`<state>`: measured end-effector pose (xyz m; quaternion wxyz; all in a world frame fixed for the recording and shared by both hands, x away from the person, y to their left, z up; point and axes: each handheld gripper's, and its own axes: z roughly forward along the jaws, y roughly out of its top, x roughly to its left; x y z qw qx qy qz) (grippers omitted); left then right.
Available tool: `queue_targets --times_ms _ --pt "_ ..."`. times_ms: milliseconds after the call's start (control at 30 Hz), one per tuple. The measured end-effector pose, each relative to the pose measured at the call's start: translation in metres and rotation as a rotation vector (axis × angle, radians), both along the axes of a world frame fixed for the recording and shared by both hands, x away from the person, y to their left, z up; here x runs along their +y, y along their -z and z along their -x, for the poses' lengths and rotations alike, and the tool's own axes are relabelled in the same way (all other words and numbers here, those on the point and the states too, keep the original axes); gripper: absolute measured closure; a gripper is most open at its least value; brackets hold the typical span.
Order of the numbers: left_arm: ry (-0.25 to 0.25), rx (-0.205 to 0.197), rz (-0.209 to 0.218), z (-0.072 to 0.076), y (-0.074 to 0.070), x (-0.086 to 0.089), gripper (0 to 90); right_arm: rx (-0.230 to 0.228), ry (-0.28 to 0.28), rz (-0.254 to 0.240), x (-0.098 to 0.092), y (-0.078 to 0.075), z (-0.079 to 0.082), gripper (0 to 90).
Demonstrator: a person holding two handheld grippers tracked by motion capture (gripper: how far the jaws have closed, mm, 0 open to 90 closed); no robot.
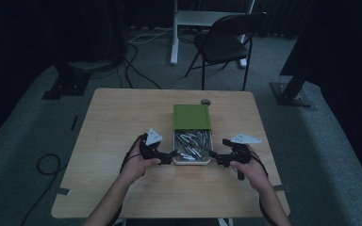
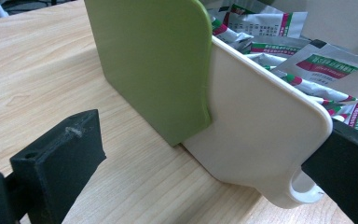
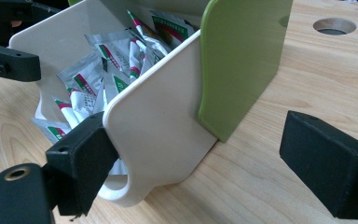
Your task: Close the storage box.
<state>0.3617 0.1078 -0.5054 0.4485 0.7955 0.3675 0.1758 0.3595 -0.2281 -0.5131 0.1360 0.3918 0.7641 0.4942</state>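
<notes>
a: status of the box [image 1: 192, 141]?

b: white box with a green sliding lid [image 1: 192, 116], resting on the desk [image 1: 122, 117] near its middle, toward the person's side. the lid covers the far half; the near half stands uncovered and is full of foil sachets [image 1: 193, 145].

a: claws?

b: left claw [image 1: 169, 157] stands apart. in the left gripper view one jaw sits just inside the near wall [image 2: 261, 140], the other well out over bare desk [image 2: 51, 70], so nothing is clamped. right claw [image 1: 215, 158] is likewise apart; in the right gripper view one jaw is at the near corner of the wall [image 3: 158, 135], the other wide of the lid [image 3: 242, 51].

a: hand pose?

b: both forearms enter from the bottom edge. left hand [image 1: 134, 167] and right hand [image 1: 250, 169] hold their grippers low and level, pointed inward at the box's two near corners.

a: risks?

b: in my judgement, an uneven squeeze could skew or tip the light box and spill sachets. a jaw closing inside the wall could pinch a sachet [image 2: 326, 70]. pushing the box without bracing it could slide it along the desk rather than move the lid.
</notes>
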Motion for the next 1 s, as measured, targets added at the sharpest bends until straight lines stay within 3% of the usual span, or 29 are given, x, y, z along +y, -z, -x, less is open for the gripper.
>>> queue_targets --times_ms 1000 --pt "-0.023 0.0 -0.013 -0.023 -0.003 -0.002 2.1 0.022 0.041 -0.012 0.003 -0.002 -0.025 11.4"
